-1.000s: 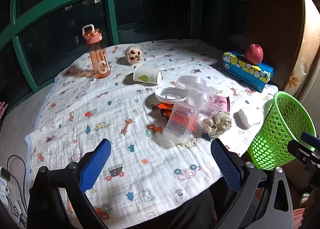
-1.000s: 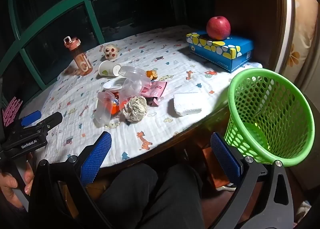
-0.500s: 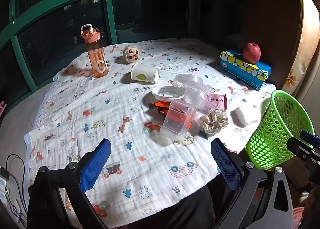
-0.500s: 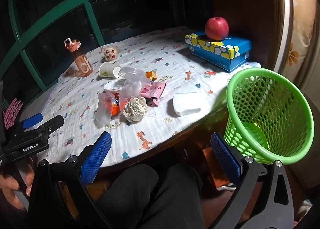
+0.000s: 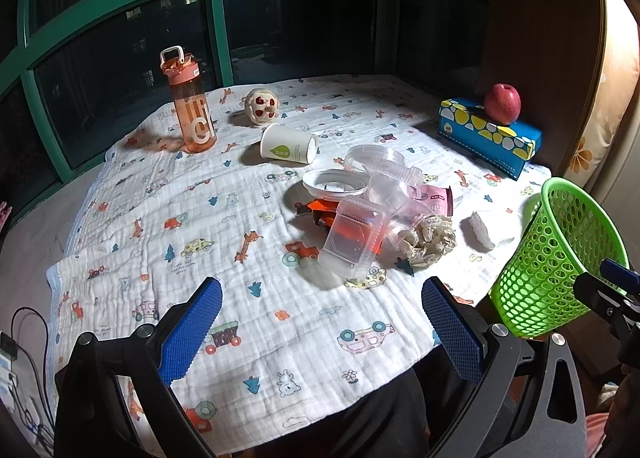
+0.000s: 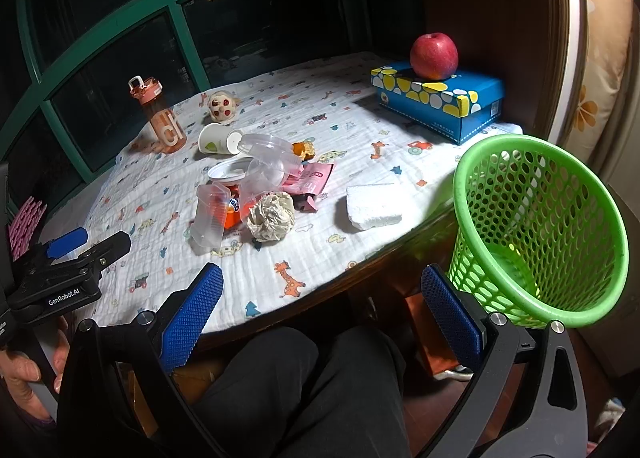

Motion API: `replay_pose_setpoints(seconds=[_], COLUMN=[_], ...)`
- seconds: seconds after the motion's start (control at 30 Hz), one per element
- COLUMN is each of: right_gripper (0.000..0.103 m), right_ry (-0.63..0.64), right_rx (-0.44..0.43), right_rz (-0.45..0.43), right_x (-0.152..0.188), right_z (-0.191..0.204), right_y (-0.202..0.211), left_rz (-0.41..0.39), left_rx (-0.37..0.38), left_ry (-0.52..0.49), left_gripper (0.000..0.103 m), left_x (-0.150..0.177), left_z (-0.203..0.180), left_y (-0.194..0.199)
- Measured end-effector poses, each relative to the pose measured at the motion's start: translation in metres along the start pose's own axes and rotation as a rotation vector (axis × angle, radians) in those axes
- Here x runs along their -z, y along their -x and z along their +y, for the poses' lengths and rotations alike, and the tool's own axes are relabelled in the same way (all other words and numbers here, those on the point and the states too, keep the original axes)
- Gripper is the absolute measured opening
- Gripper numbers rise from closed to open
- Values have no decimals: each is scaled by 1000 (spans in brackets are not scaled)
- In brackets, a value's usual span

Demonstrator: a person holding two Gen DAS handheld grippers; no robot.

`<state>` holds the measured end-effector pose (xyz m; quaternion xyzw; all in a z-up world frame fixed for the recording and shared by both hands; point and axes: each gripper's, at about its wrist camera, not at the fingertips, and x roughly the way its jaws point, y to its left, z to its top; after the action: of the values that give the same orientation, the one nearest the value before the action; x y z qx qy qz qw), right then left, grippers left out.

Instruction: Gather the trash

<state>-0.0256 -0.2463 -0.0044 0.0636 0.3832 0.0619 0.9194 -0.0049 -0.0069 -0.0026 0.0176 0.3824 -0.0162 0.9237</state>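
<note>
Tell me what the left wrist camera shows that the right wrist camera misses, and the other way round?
Only the left wrist view shows cables at the table's near-left edge. Only the right wrist view shows the orange peel behind the clear cups, the basket's inside, and a hand gripping the left gripper's handle. Both show the crumpled paper ball, green basket, apple and both open grippers.

An orange wrapper [image 5: 325, 213] lies mostly hidden under the clear plastic containers [image 5: 354, 238] at the frame's centre, its print unreadable. The pink packet [image 5: 434, 201] is half covered too. At the right edge, the other hand-held gripper [image 5: 612, 292] is cut off. In the right wrist view, the green basket [image 6: 538, 236] hides the worktop's edge behind it, and the hand [image 6: 24, 372] at lower left is cropped.
</note>
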Motion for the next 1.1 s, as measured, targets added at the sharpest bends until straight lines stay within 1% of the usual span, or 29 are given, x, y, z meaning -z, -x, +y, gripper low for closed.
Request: replay_pose_setpoints(seconds=[0.5,1.1], right_gripper=[98,98], right_ry=[-2,-7], right_rx=[-1,-1], right_rz=[4,8], right_x=[0,1], right_z=[0,-1], right_y=[-2,-4], left_rz=[8,25], left_rx=[-8,-17], left_ry=[8,-7], left_gripper=[97,97], left_x=[1,3], left_z=[2,-2], left_y=[-4,-10])
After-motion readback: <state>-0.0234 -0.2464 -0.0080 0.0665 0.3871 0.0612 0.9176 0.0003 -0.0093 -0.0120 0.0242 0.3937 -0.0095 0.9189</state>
